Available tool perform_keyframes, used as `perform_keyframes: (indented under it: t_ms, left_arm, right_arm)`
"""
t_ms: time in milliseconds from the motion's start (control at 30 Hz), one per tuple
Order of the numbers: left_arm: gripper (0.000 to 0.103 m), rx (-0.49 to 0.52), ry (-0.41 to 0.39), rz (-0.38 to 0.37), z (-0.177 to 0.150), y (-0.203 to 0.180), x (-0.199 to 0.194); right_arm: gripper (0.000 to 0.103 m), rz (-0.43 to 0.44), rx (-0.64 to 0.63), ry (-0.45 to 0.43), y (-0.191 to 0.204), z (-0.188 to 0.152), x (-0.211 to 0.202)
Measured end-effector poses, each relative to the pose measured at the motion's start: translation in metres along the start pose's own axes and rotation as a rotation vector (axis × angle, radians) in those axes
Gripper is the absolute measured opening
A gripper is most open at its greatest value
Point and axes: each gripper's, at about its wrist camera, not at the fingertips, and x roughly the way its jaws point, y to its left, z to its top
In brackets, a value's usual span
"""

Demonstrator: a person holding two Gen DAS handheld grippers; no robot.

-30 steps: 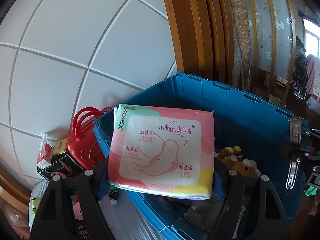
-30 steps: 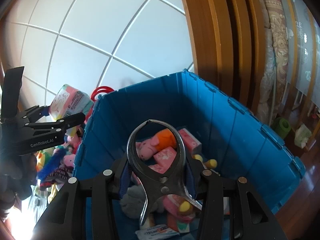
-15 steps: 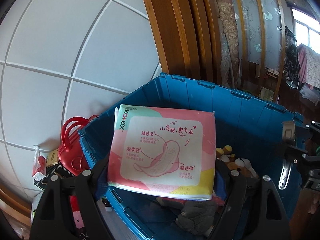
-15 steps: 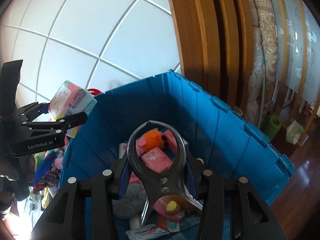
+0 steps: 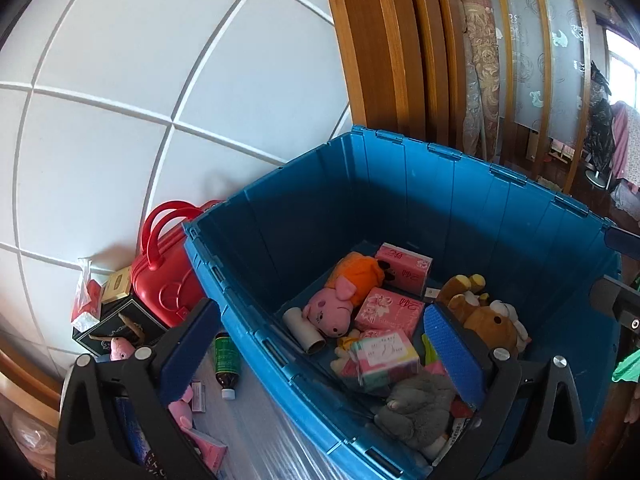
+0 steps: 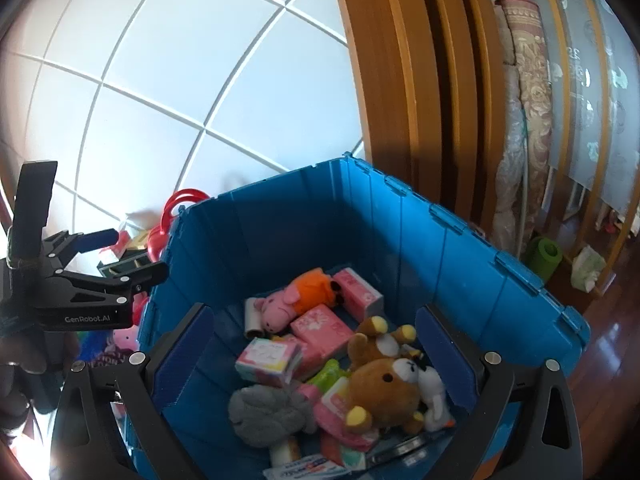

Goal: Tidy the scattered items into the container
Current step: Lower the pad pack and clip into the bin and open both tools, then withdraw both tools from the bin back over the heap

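Now both grippers are empty: the left gripper has just been opening and its jaws stand wide, with nothing between them, where half a second ago they clamped a flat pink-and-white sanitary-pad pack. That soft plastic pack now lies inside the big blue plastic crate, low in the left wrist frame's centre, among pink tissue packets and a pink plush pig. The right gripper has likewise just been opening and holds nothing; the black metal tool it carried seems to be the dark rounded piece at the bottom of its frame, beside the brown plush bear, though that is partly hidden.

So two more items are in, I judge, yet the job is unfinished: a dark glass bottle with a green label and small boxes lie outside at lower left.

Both grippers point downward over the crate's open top, the left one at its left edge.
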Motion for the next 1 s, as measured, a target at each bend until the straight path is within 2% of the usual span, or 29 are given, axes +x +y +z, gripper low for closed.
perform_keyframes:
  t_ms: [300, 600, 1000]
  left_arm:
    - [0.103, -0.047, 0.022, 0.03, -0.042, 0.042, -0.023]
    - [0.103, -0.11, 0.043, 0.065, -0.095, 0.093, -0.053]
    - [0.103, -0.231, 0.098, 0.153, -0.185, 0.193, -0.092]
  right_arm:
    - [0.102, 0.061, -0.053, 0.013, 0.053, -0.008, 0.001]
    - [0.102, 0.12, -0.123, 0.028, 0.122, -0.02, 0.0]
    - [0.102, 0.208, -0.226, 0.089, 0.236, -0.049, 0.011]
